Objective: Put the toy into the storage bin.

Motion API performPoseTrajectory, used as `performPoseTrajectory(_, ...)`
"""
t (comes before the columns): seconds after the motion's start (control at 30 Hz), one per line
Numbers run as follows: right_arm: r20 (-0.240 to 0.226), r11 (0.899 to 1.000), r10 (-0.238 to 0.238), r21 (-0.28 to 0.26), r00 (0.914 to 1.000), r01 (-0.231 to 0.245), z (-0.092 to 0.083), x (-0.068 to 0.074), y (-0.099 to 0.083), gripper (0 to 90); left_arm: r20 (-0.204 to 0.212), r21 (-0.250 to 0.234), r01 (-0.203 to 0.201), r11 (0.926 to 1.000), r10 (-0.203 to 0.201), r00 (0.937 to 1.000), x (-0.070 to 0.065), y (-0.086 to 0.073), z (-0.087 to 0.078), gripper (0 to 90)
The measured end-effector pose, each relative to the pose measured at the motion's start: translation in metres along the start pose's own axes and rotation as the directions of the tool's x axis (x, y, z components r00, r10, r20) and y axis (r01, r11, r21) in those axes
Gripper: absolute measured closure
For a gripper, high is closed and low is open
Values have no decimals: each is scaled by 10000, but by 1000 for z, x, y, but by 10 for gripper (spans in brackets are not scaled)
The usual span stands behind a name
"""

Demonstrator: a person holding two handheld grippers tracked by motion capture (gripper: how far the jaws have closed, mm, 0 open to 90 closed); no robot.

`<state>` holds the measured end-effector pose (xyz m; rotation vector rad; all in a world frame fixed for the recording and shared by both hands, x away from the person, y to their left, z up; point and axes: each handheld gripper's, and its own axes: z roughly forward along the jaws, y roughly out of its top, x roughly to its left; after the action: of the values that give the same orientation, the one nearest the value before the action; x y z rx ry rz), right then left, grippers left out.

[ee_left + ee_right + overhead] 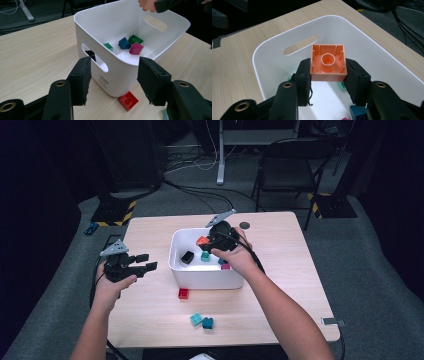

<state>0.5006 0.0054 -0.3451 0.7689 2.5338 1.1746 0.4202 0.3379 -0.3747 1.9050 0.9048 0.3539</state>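
On the near part of the surface (150, 310) lie two teal bricks (201, 321) and a red brick (183, 293). My left tool (142, 263) hangs open and empty beside the white bin (206, 279). My right tool (327, 73) clamps the orange brick (328, 62), hollow side up, over the bin.

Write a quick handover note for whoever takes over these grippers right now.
Right hand-held gripper: shut on the orange plastic building brick, held above the white plastic bin.
Left hand-held gripper: open, holding nothing, beside the bin.
Done: black, green, blue, teal and magenta bricks lie inside the bin.
Left: drop the orange brick in, then collect the red brick by the bin's near wall, plus the teal brick and dark blue brick near the table's front edge.
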Motion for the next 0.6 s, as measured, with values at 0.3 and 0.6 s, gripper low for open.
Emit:
performPoseTrajectory(0.3, -100, 9997, 106, 234, 9999, -103, 33, -2, 0, 585, 60, 37, -23, 10000, 22, 10000, 0, -1, 1, 445)
performPoseTrajectory(0.6, 174, 9978, 391, 533, 9991, -399, 55, -11, -1, 571, 95, 88, 31, 10000, -31, 9999, 1, -2, 2, 442)
